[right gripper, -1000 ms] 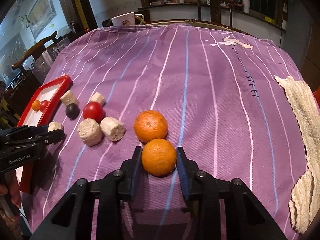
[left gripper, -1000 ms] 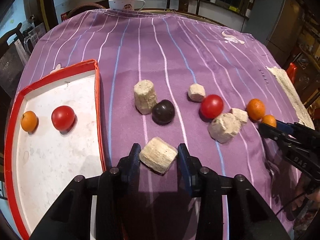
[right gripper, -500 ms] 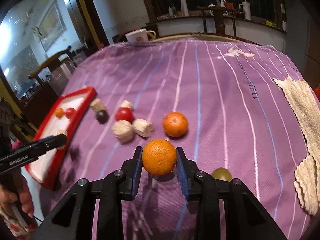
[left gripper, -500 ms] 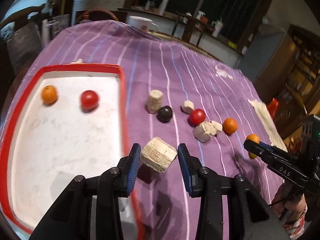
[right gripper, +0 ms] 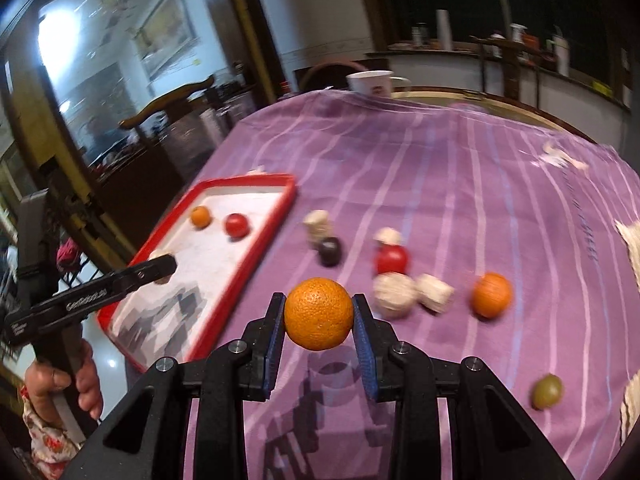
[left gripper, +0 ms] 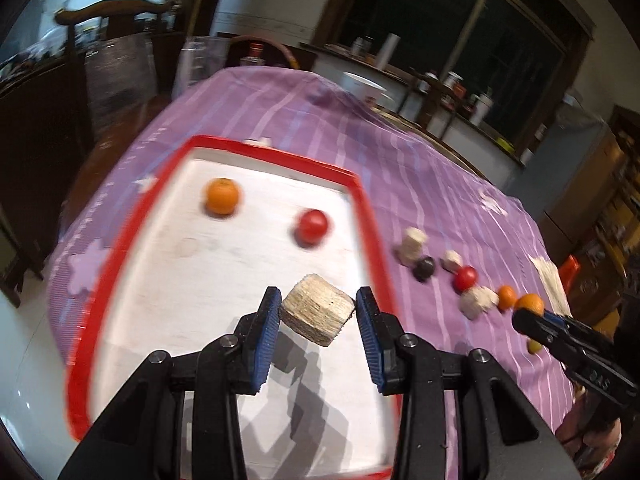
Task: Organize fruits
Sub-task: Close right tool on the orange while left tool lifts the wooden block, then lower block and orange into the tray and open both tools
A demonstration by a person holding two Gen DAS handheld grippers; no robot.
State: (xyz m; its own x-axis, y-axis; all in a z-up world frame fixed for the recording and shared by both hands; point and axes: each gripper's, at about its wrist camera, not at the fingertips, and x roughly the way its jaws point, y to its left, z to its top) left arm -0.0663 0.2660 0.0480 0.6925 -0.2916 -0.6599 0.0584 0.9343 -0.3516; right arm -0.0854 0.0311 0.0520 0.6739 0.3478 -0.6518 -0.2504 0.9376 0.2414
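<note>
Fruits beyond the fingers are motion-blurred, so the pale chunks on the surface are hard to identify. The left gripper (left gripper: 318, 312) pinches a pale block (left gripper: 317, 314) above the red tray (left gripper: 372, 228); the right gripper (right gripper: 319, 314) pinches an orange (right gripper: 319, 313) above the purple cloth (right gripper: 460, 184).

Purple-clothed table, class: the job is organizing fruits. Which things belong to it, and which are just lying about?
Job:
red tray
held orange
loose orange
red fruit
dark fruit
green fruit
held tan block

Lying about:
white cup
woven cloth
</note>
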